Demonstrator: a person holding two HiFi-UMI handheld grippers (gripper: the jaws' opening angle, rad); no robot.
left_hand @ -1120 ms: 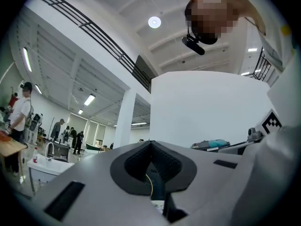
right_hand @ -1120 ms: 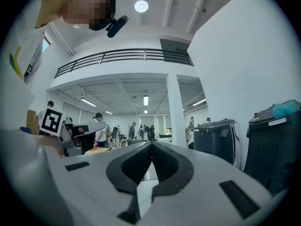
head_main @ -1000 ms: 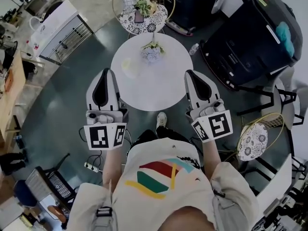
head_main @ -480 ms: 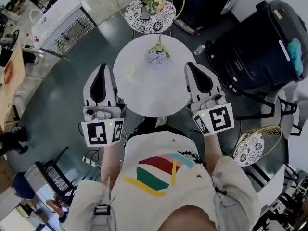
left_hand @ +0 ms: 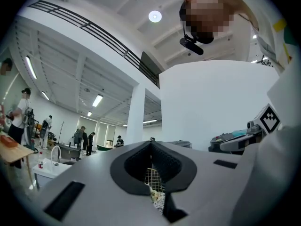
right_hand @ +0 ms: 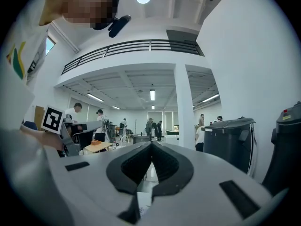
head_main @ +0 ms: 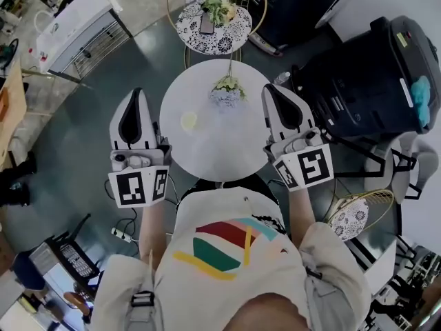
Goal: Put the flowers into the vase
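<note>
Flowers lie at the far side of the round white table, with a pale round vessel well apart to their left.
Left gripper is off the table's left edge over open floor. Right gripper is at the right edge, tight by the black bin. Both jaws are clenched and empty. Only the head view shows the tabletop; both gripper views look level across the hall.

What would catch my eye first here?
A round white table sits in the middle, with a small bunch of flowers at its far edge. Bulky white tongs hover either side of it, the left tongs and right tongs both shut. A big black bin stands at right.
</note>
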